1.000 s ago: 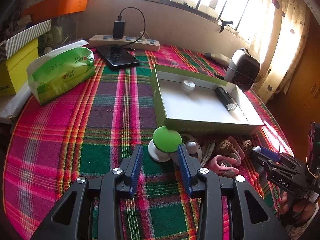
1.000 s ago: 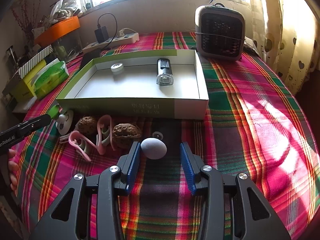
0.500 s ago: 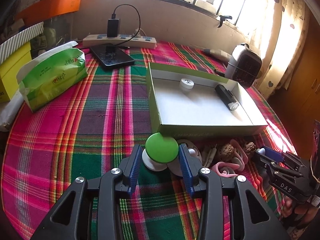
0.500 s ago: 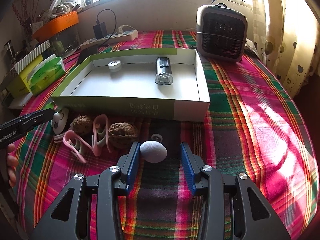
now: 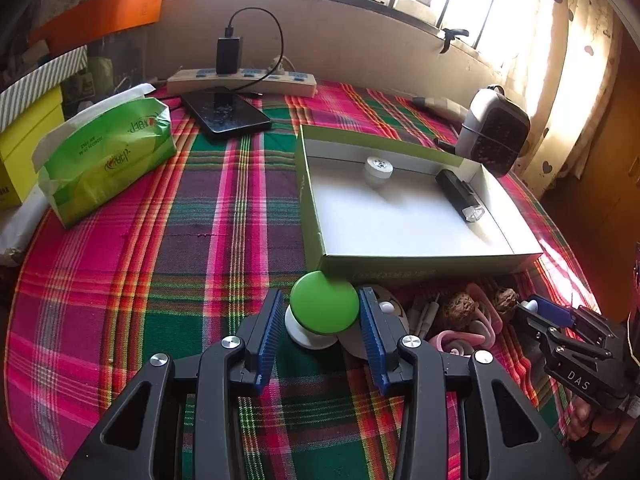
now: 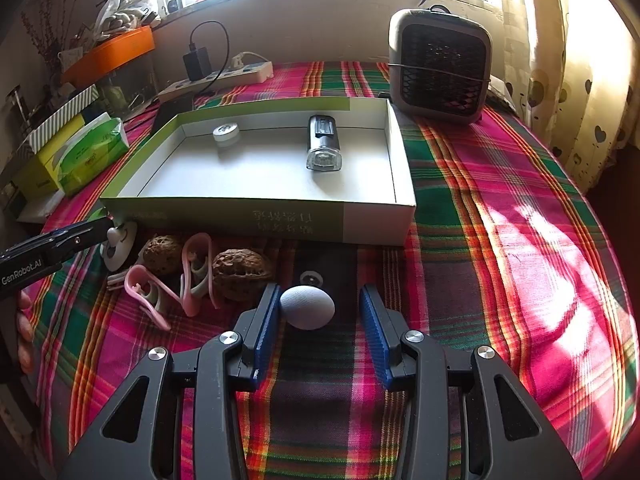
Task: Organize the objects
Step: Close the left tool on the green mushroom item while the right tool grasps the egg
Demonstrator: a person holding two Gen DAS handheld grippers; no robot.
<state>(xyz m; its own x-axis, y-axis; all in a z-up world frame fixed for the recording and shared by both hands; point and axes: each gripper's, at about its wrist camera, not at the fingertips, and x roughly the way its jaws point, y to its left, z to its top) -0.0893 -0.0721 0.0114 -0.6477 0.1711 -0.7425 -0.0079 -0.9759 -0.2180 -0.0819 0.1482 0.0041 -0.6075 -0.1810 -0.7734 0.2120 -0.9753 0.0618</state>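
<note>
A green-topped white knob (image 5: 324,308) sits on the plaid cloth between my left gripper's (image 5: 322,320) open fingers, right pad touching or nearly so. A grey egg-shaped object (image 6: 307,306) lies between my right gripper's (image 6: 320,312) open fingers, against the left pad. A green-walled white box (image 5: 316,208) holds a white cap (image 5: 377,168) and a black bike light (image 5: 460,196); the box (image 6: 256,220) also shows in the right wrist view. Walnuts (image 6: 240,268) and pink clips (image 6: 196,268) lie in front of the box.
A small grey fan heater (image 6: 440,64) stands behind the box's right corner. A green tissue pack (image 5: 104,160), a phone (image 5: 226,116) and a power strip (image 5: 240,80) are at the back left. Stacked boxes (image 5: 24,120) stand at the far left edge.
Both grippers have moved forward: the green knob and the grey egg now sit between the fingers instead of just ahead of the tips. Both stay open.
</note>
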